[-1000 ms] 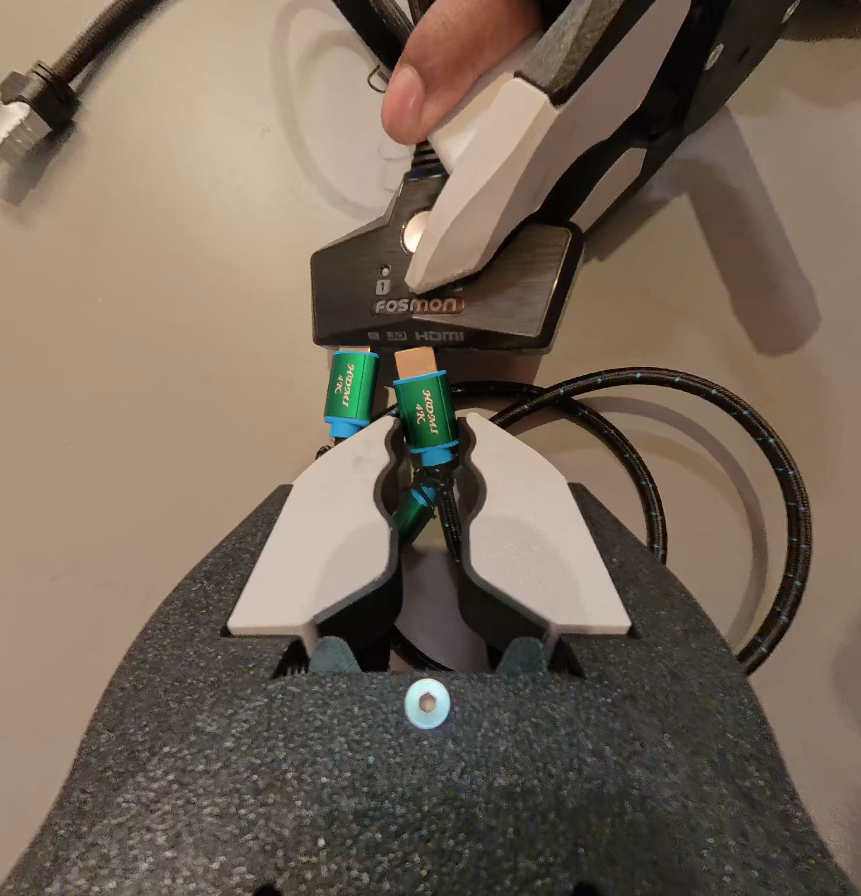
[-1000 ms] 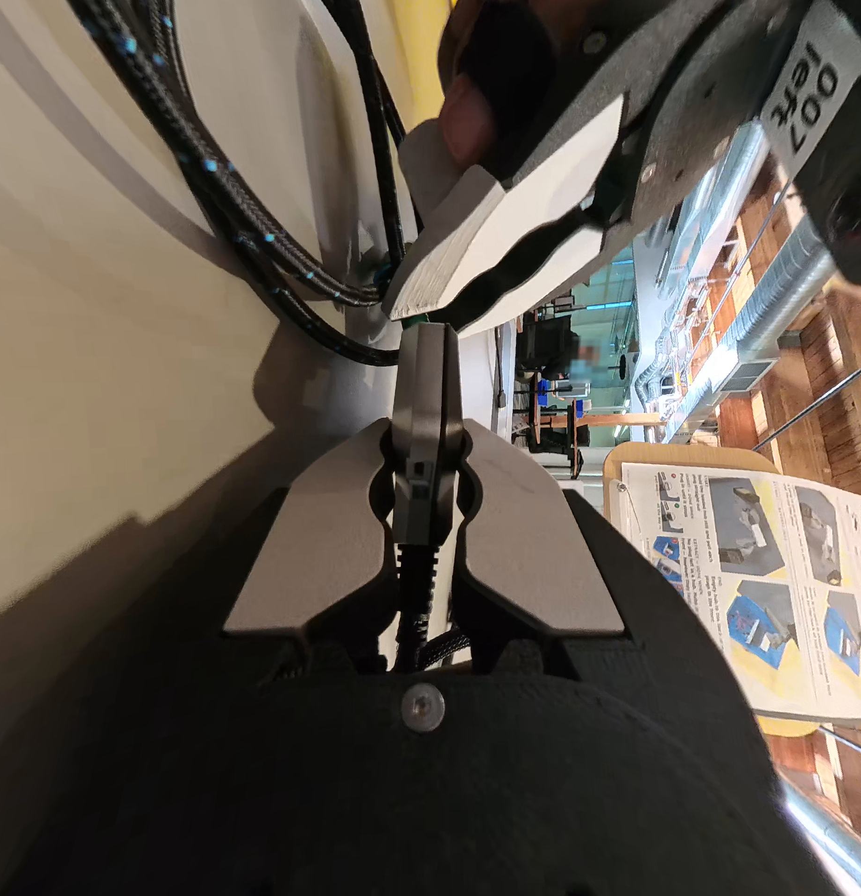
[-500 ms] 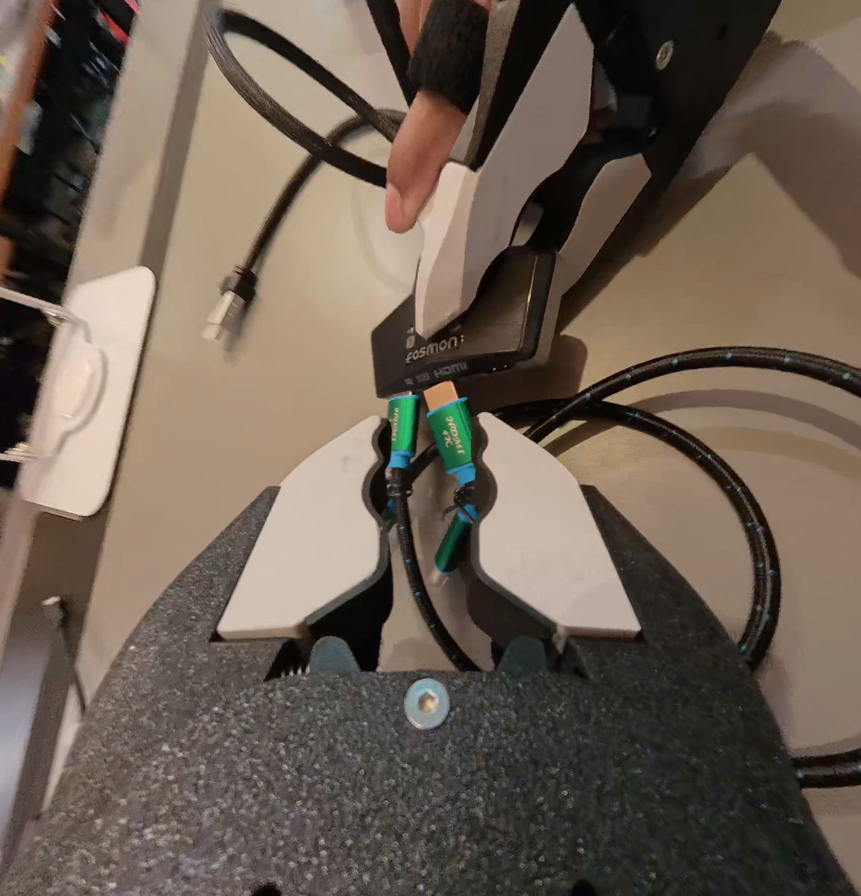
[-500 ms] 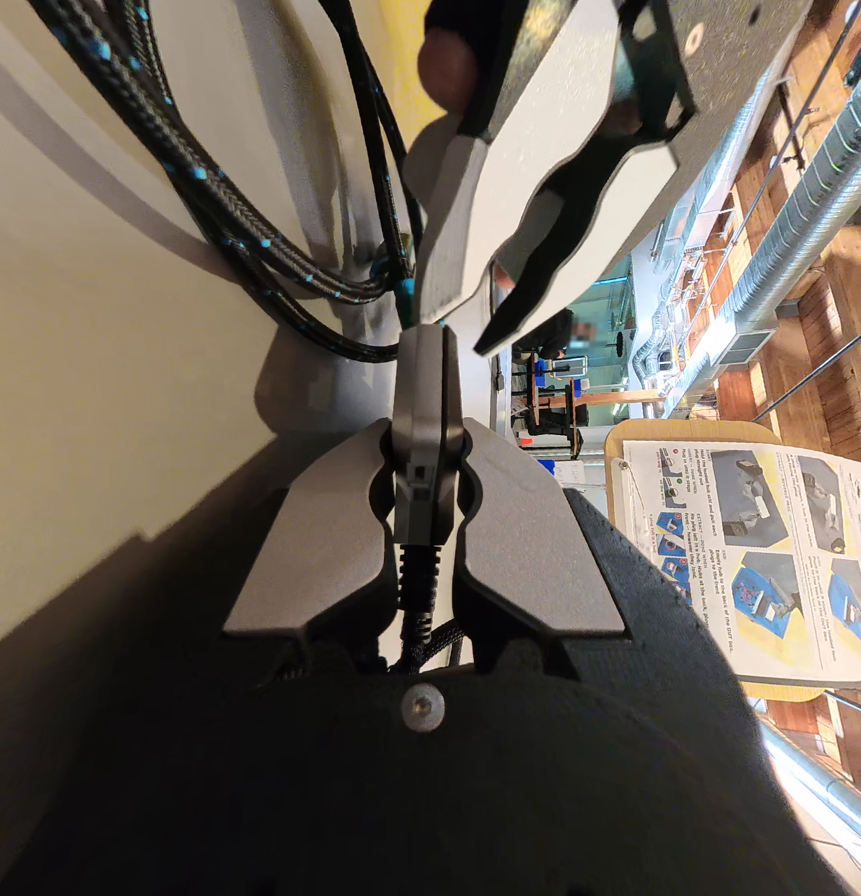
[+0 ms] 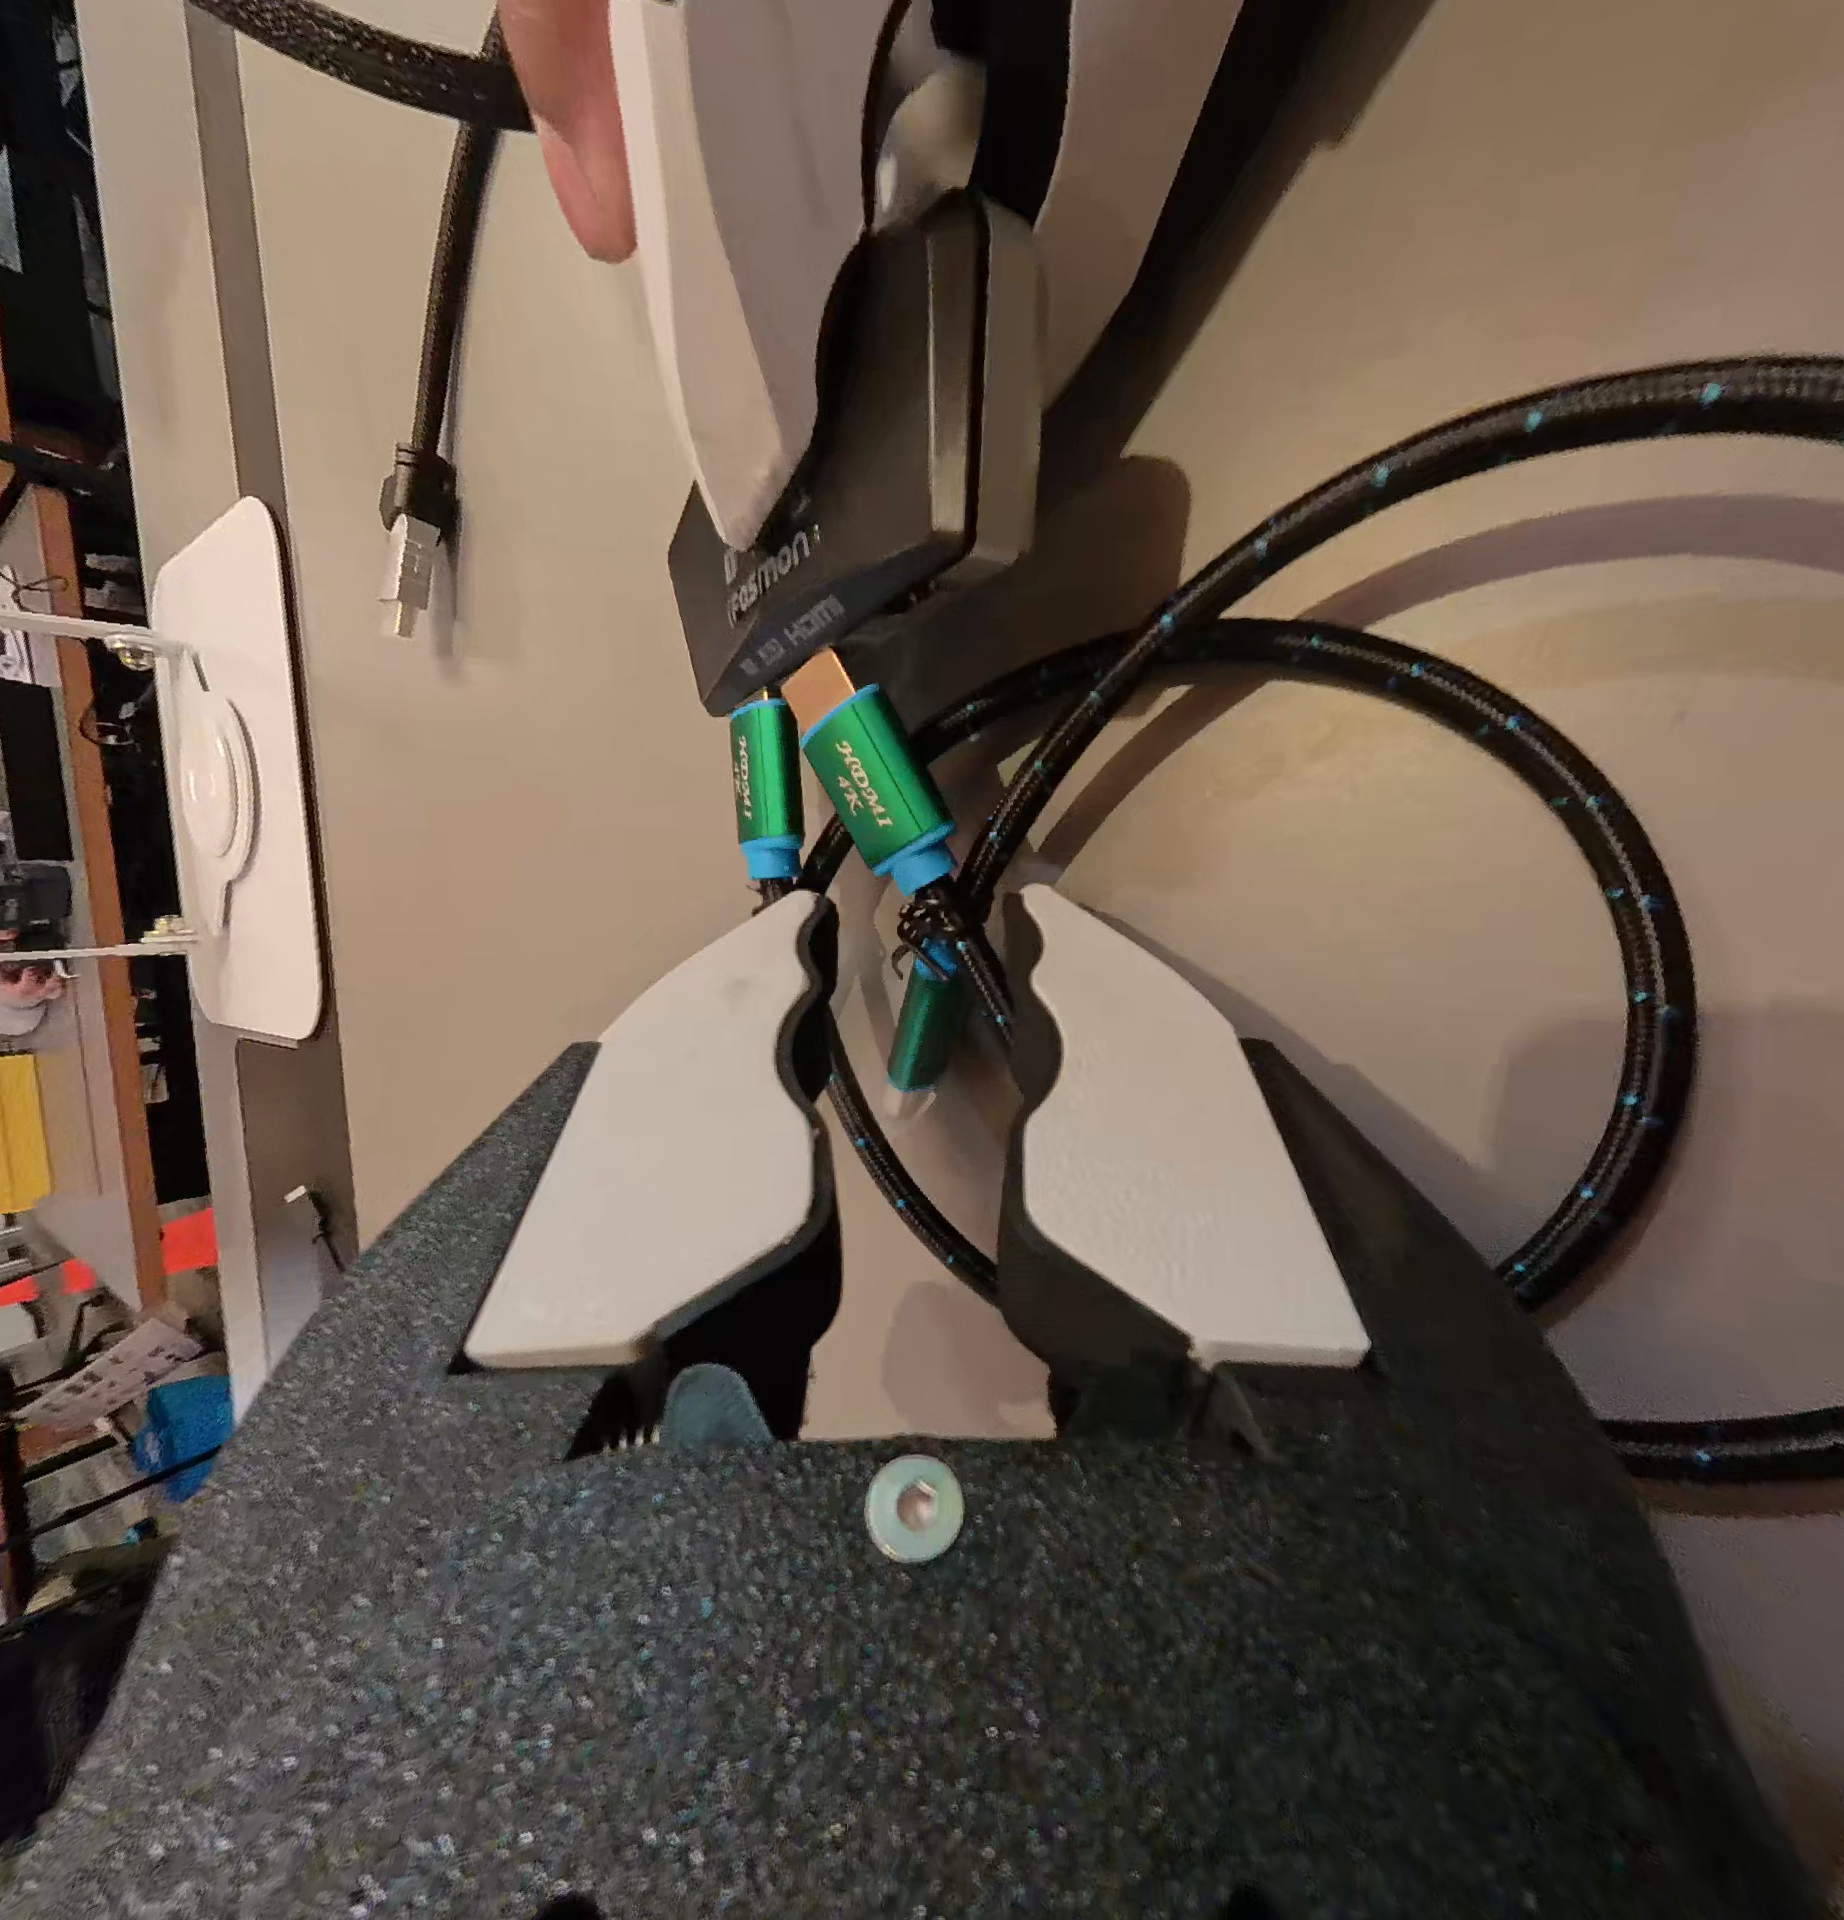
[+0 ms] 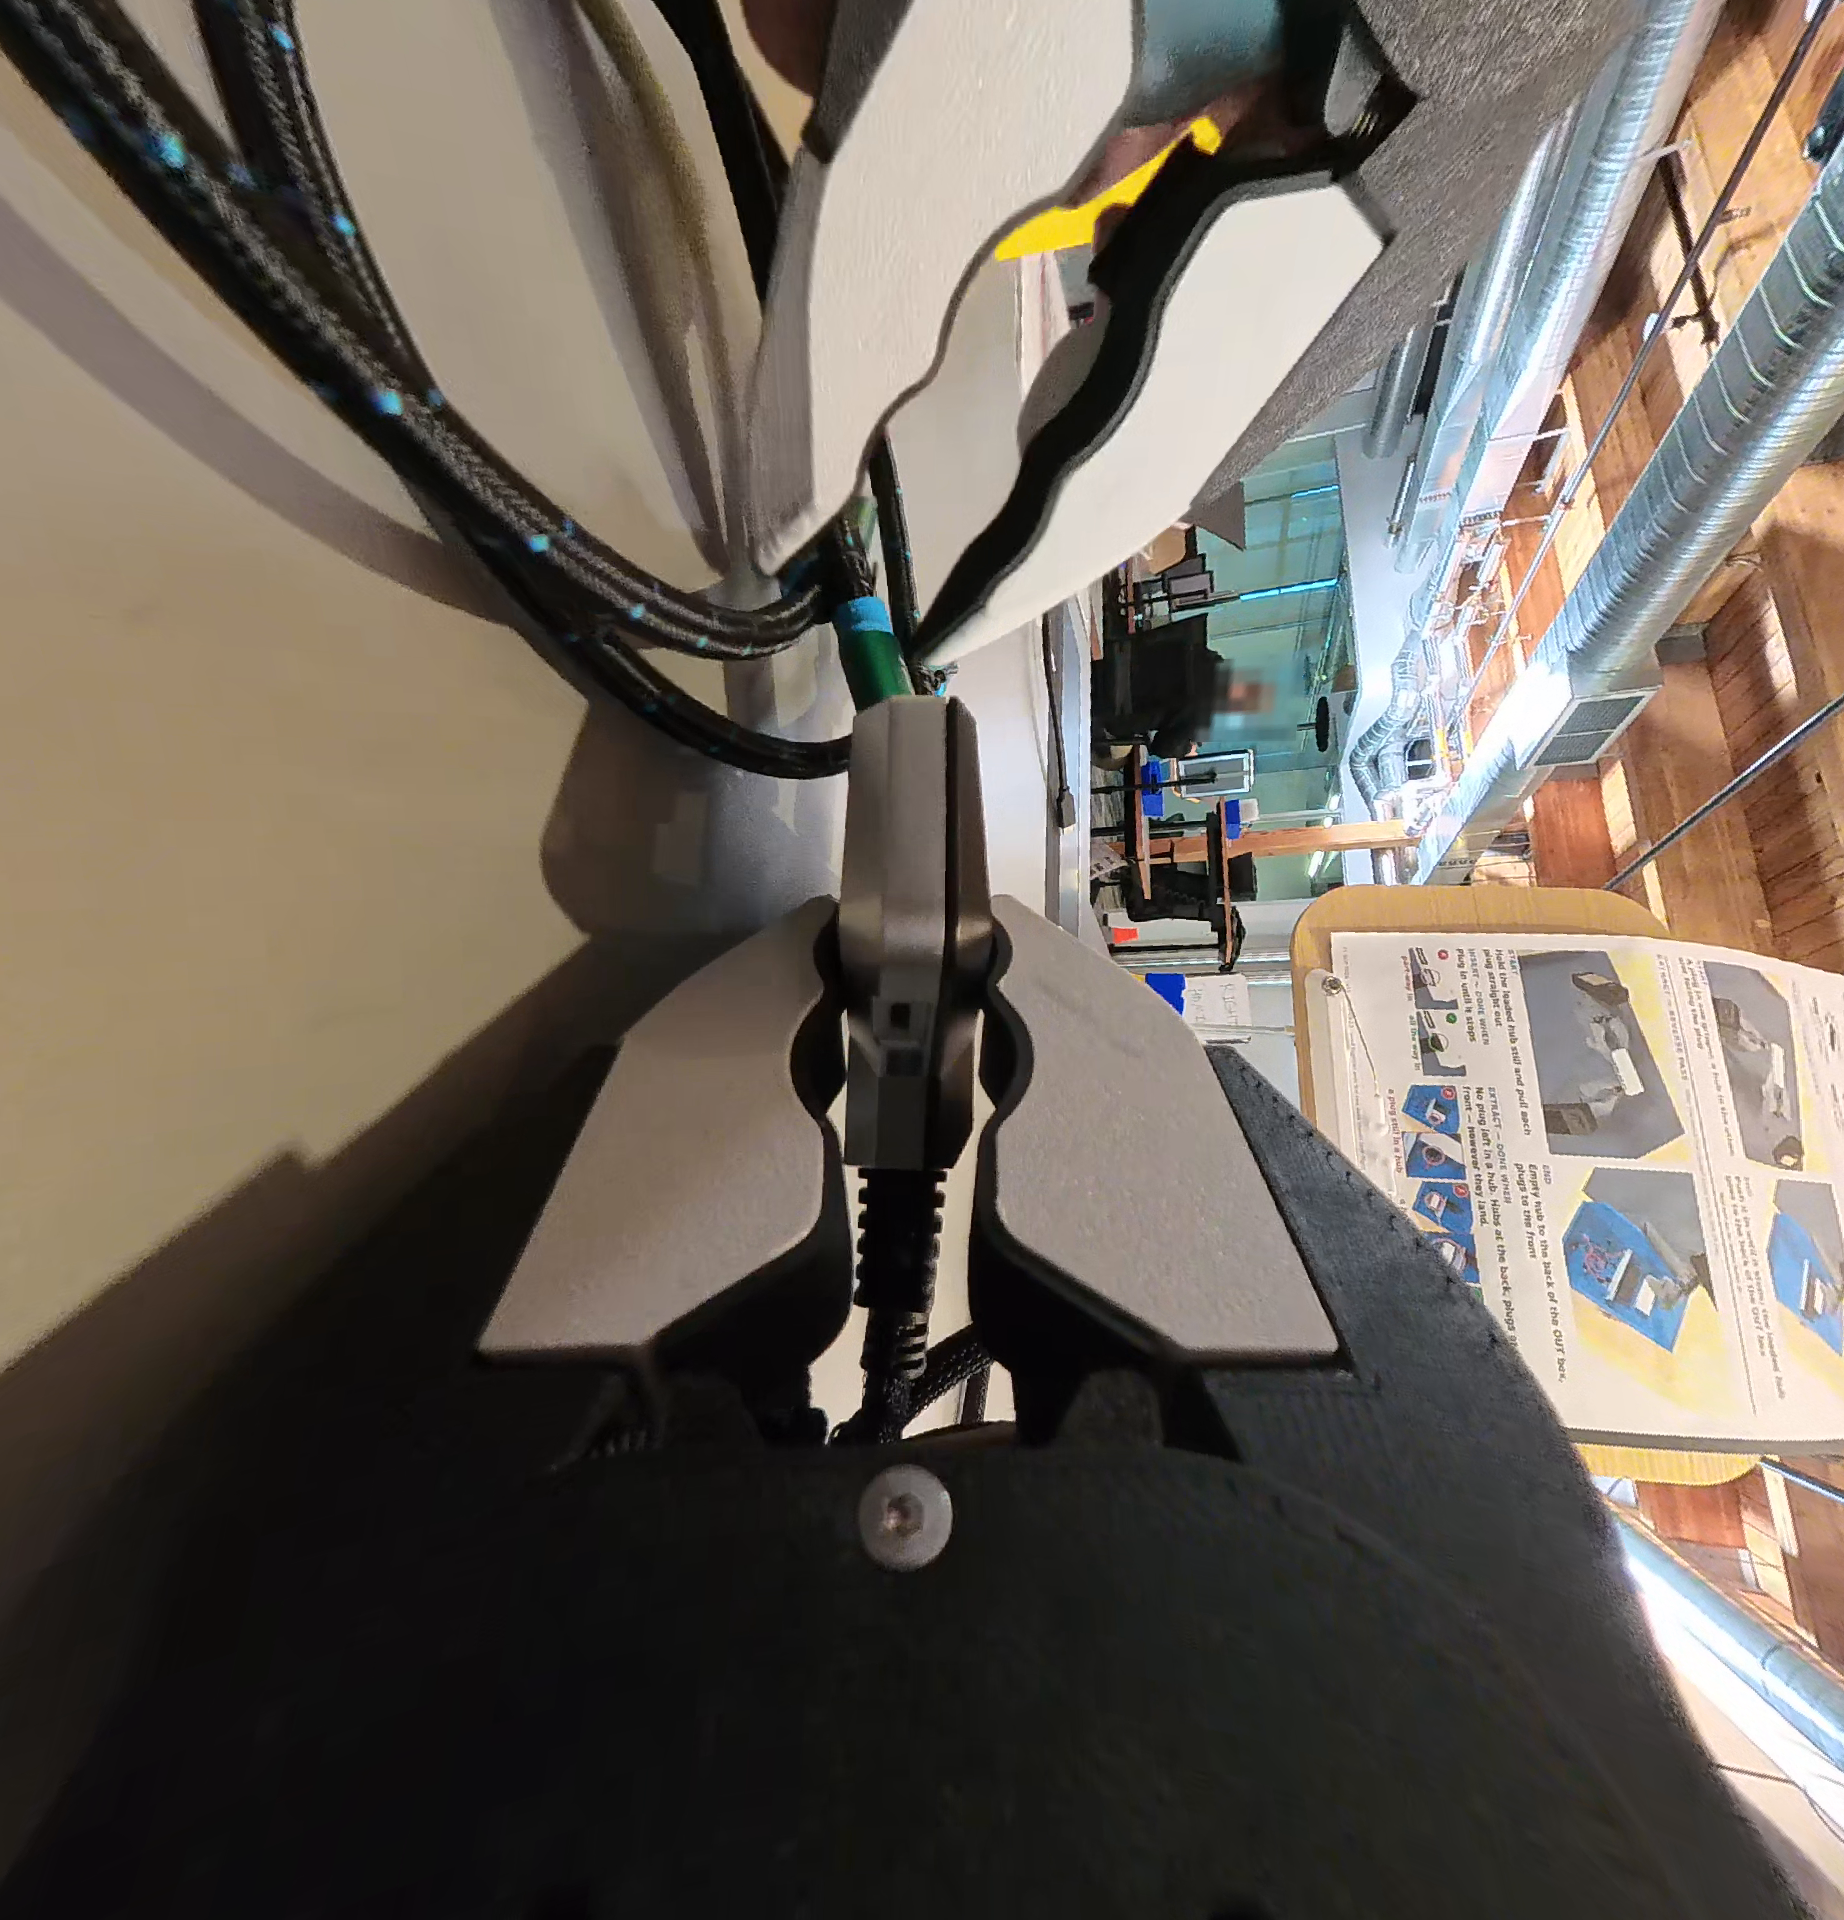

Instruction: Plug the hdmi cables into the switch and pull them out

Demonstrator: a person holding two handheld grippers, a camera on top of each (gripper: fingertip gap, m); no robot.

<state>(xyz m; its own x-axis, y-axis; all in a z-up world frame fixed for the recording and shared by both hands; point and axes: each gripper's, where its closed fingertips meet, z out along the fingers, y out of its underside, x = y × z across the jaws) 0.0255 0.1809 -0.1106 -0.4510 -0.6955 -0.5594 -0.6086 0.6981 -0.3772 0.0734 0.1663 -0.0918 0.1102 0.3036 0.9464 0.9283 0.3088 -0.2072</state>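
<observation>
Two grippers showed over one beige desk. Three green plugs with blue collars could be counted: two at the front edge of a black switch box, one loose between the left gripper's fingers. One black cable with a silver plug lay toward the desk's far left edge, beside one white plate fixed at that edge. Braided black cables with blue flecks looped across the middle of the desk.

The switch box was flat, dark and brushed, with pale lettering near its front edge. The right gripper had its jaws clamped on the box, both pads pressed to its thin sides, and a ribbed cable ran back between its fingers. The left plug sat fully in the box; the right plug hung tilted with its gold tip bare, just at the socket.

The left gripper stood with its jaws apart, just short of the plugs' collars, gripping nothing; the loose plug and a cable lay in the gap without being squeezed.

A second before, those jaws had been shut around the right plug's collar; they had since opened and drawn back, and the view had swung toward the desk's left edge.
</observation>
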